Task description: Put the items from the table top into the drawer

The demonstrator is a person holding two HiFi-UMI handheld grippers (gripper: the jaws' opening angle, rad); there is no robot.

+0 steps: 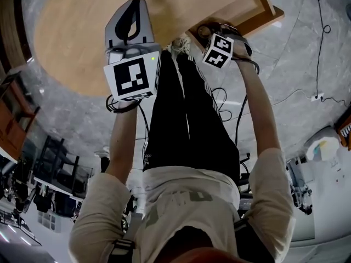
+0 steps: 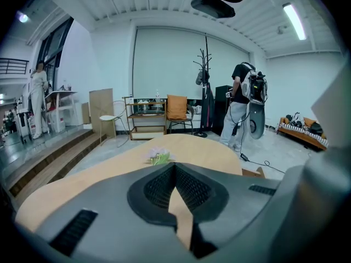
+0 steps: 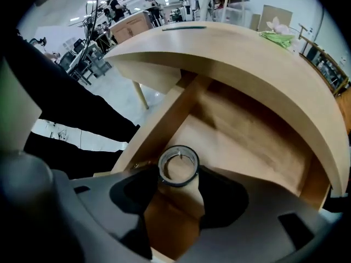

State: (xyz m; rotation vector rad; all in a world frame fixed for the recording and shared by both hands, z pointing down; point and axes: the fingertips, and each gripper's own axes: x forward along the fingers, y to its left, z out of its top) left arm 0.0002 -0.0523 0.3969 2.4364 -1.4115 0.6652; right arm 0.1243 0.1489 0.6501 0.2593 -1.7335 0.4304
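1. Points the right gripper (image 3: 178, 170) steeply down into the open drawer (image 3: 247, 130), jutting from under the round table (image 3: 247, 56).
2. Pinches a tape roll (image 3: 164, 156) at the jaw tips: jaws set wide, one pad against each side of the ring (hole facing the camera).
3. Hangs the roll over the drawer's wooden floor, near the side wall (image 3: 159, 126) next to the black trousers (image 1: 181, 119); cannot tell whether roll and floor touch.
4. Holds the left gripper (image 2: 175, 167) low over the tabletop, jaws pressed together at the tips, nothing between them.
5. Leaves a flower (image 2: 159, 156) lying on the table beyond the left gripper, well apart from it, pale petals over green.
6. Catches the same flower in the right gripper view, on the tabletop up and right of the drawer.
7. Shows both cubes from the head view: left cube (image 1: 131, 78) over the table's near edge, right cube (image 1: 219, 49) just beside the drawer.
8. Shows a thin dark thing (image 3: 184, 28) on the far tabletop in the right gripper view, too small to tell.
9. Takes in a person (image 2: 241, 106) standing past the table's far end in the left gripper view, back turned, beside a coat rack (image 2: 204, 86).
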